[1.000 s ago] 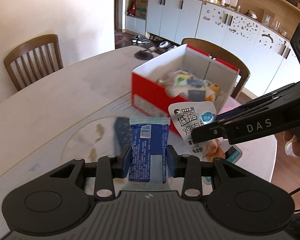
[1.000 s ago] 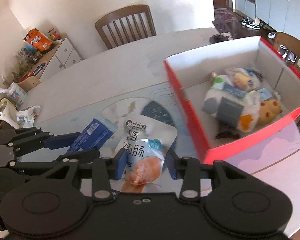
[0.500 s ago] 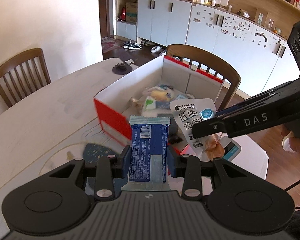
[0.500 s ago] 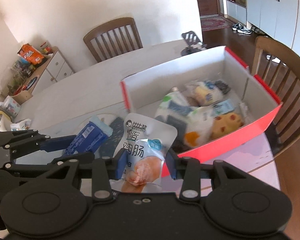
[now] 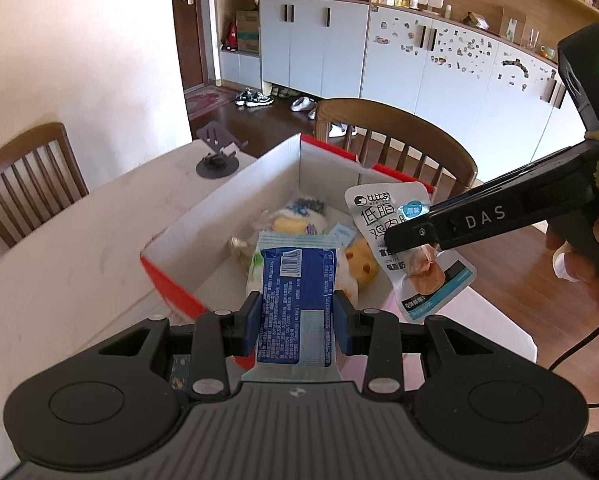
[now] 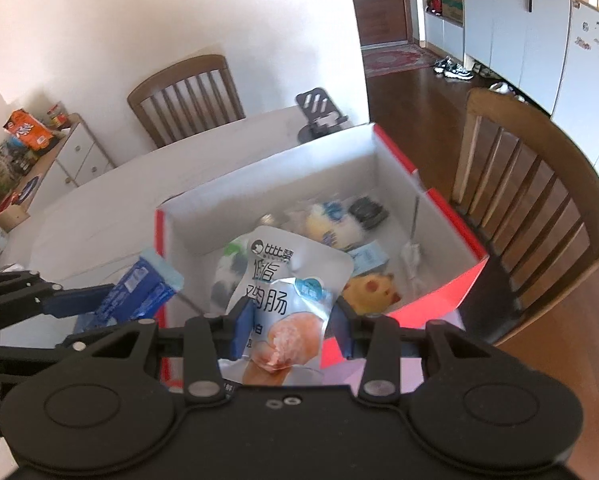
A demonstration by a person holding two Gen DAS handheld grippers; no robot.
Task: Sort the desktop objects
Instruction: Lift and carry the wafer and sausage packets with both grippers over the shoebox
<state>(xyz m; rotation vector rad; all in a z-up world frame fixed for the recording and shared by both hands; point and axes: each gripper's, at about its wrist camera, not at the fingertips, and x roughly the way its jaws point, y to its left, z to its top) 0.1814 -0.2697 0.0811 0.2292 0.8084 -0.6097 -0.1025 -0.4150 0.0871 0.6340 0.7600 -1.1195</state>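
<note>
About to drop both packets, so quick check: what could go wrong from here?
The left gripper holds the blue packet near the red box front wall, so it may fall outside. The right gripper and its white pouch hang close beside it; they could collide.

Two fisheye cameras ride on my grippers, both angled steeply down, close over the red box on the table. Each view also catches the other gripper alongside.
</note>
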